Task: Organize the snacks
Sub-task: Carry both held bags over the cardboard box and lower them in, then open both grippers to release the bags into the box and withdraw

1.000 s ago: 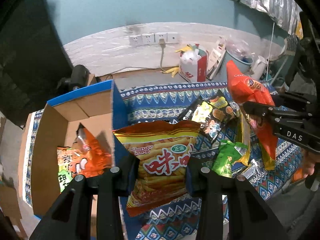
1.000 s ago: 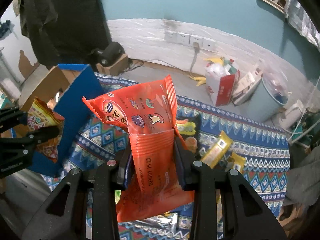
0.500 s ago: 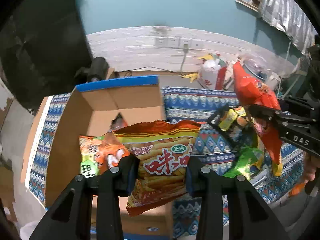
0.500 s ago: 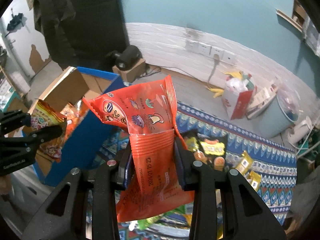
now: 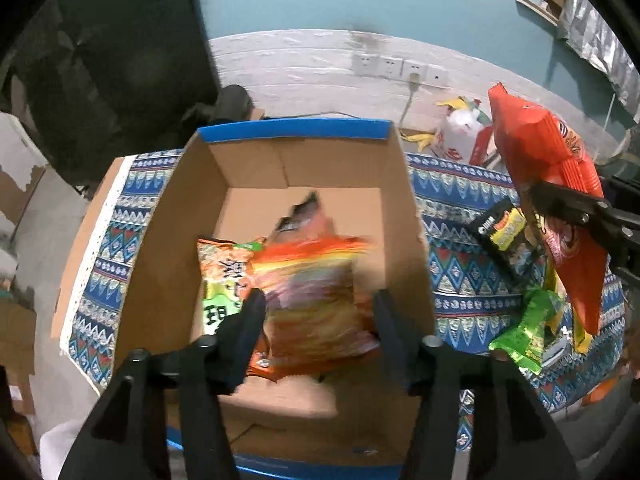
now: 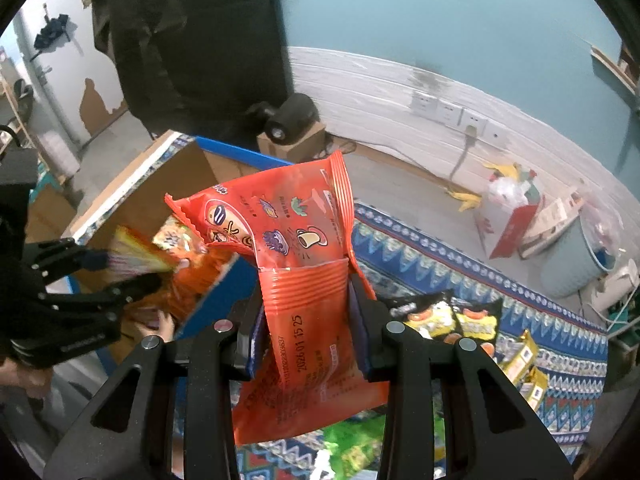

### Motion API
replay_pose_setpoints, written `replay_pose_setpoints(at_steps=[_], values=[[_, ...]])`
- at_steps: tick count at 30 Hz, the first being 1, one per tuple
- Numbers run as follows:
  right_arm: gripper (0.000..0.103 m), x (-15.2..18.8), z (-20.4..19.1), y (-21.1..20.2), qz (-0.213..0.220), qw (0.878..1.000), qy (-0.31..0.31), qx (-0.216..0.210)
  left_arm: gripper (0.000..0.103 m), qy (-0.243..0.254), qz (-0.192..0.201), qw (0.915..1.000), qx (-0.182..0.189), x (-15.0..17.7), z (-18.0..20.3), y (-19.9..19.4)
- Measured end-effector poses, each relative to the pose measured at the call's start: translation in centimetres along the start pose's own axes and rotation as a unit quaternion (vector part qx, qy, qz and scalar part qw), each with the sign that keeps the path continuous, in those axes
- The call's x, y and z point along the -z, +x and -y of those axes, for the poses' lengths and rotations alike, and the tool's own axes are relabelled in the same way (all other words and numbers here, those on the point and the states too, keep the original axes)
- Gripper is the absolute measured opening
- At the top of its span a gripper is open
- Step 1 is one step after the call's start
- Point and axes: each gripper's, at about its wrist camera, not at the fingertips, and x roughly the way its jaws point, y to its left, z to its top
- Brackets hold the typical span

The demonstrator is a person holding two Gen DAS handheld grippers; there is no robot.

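Note:
My left gripper (image 5: 318, 312) is open above the cardboard box (image 5: 292, 132). The yellow-orange snack bag (image 5: 316, 300) is blurred between its spread fingers and drops into the box, onto an orange-green bag (image 5: 220, 272). My right gripper (image 6: 306, 320) is shut on a red-orange snack bag (image 6: 304, 288) and holds it up in the air, right of the box (image 6: 160, 196). That red bag also shows in the left wrist view (image 5: 548, 168), with the right gripper (image 5: 576, 208) clamped on it. The left gripper also shows in the right wrist view (image 6: 120, 276).
Several loose snack bags lie on the blue patterned cloth (image 5: 460, 280): a black-yellow one (image 5: 504, 236) and a green one (image 5: 528, 328). More black-yellow packs (image 6: 440, 316) and gold packs (image 6: 524, 360) lie right of the red bag. A wall with sockets (image 5: 396, 68) stands behind.
My left gripper has moved left over the box and opened, letting go of the yellow-orange bag, which now falls. My right gripper has followed leftward toward the box, still holding the red bag.

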Motion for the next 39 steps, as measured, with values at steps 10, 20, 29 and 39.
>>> replay_pose_setpoints(at_steps=[10, 20, 29, 39], values=[[0.034, -1.7, -3.1, 1.5, -0.003, 1.000, -0.007, -0.027, 0.070, -0.029, 0.011, 0.9995, -0.009, -0.5, -3.3, -1.2], [0.034, -3.9, -6.9, 3.0, -0.001, 0.999, -0.019, -0.049, 0.070, -0.065, 0.018, 0.9976, -0.016, -0.4, -7.5, -1.9], [0.034, -5.0, -10.4, 5.4, -0.015, 0.997, -0.032, -0.065, 0.070, -0.090, 0.017, 0.9954, -0.029, 0.1, -10.2, -2.0], [0.060, -6.0, -11.4, 5.9, -0.004, 0.997, -0.028, -0.067, 0.071, -0.086, 0.020, 0.9958, -0.024, -0.2, -9.9, -2.2]])
